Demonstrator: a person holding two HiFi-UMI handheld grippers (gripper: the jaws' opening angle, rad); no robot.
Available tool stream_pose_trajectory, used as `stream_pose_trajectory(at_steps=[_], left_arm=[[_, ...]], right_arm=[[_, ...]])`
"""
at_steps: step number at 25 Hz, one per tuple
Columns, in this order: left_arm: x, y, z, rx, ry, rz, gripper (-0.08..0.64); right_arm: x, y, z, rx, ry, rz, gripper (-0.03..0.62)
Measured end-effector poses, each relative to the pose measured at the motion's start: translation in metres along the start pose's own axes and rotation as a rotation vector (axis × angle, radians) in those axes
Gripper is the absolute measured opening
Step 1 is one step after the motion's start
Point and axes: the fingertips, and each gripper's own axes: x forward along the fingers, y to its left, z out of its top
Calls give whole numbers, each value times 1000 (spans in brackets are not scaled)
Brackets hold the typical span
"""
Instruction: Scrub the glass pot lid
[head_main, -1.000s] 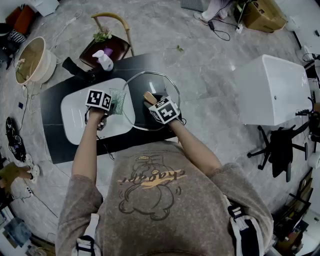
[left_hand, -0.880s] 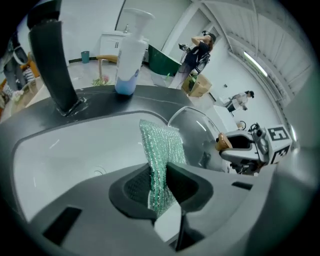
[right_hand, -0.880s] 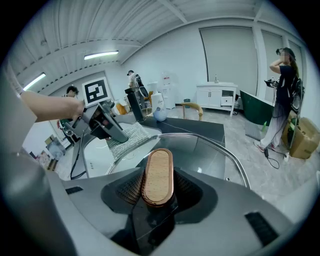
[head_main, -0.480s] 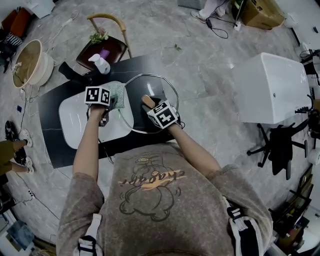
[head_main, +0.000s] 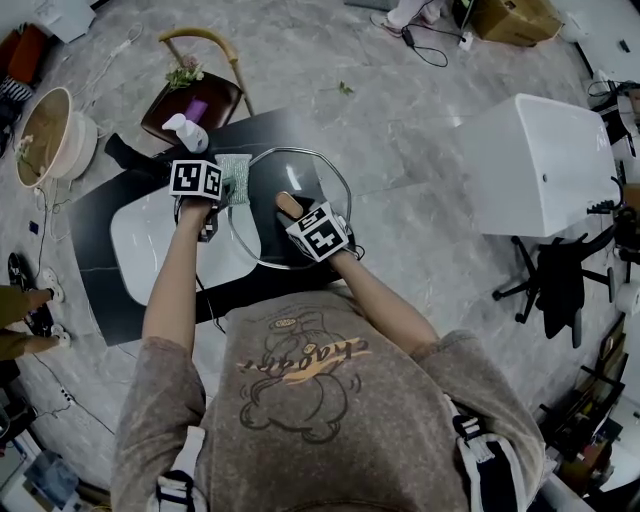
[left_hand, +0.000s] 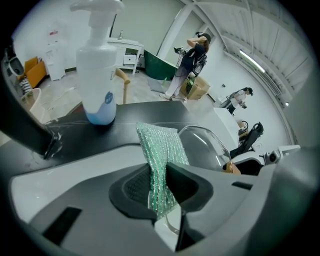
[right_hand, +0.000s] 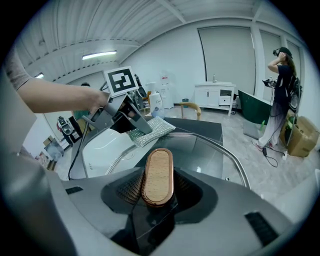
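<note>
Working over the black bench (head_main: 100, 290), with a white tray (head_main: 140, 250) lying on its left part and a pump bottle (head_main: 185, 130) standing at the far edge. Sitting above the tray's right end and the bare bench: the glass lid (head_main: 310, 180), round, roughly level, handle side facing up. Not managing to tell whether its rim is touching the bench or hanging just clear.

Gripping the wooden handle (right_hand: 157, 175) in the right claw (right_hand: 157, 195), jaws at middling width and pressing on both flanks, carrying the lid by it. Running away from the person and a touch to the left, that handle's long axis; being round, the lid offers no other.

Pinching a green pad (left_hand: 159, 150) in the left claw (left_hand: 159, 186), jaws narrow, pad sticking forward and lying at the lid's far-left rim, seemingly touching.

Looking like scrubbing only just under way: no foam showing, glass looking clear, no judging which parts are done. Leaving, by the look of it, passes across the dome and round the whole rim.
</note>
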Motion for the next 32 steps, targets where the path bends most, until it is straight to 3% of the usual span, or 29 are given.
stream_pose_trajectory(at_steps=[15,23,32], left_arm=[[39,-57,62,233,47,-11,94],[61,-106,78,424,93,-73,94],[87,-166,78,575,157,-148,94]], right_arm=[[-1,-2,-1,-9,19,8,186],[-1,0,-4,-2,22,14,186],[-2,0,-5,2,18,14,186]])
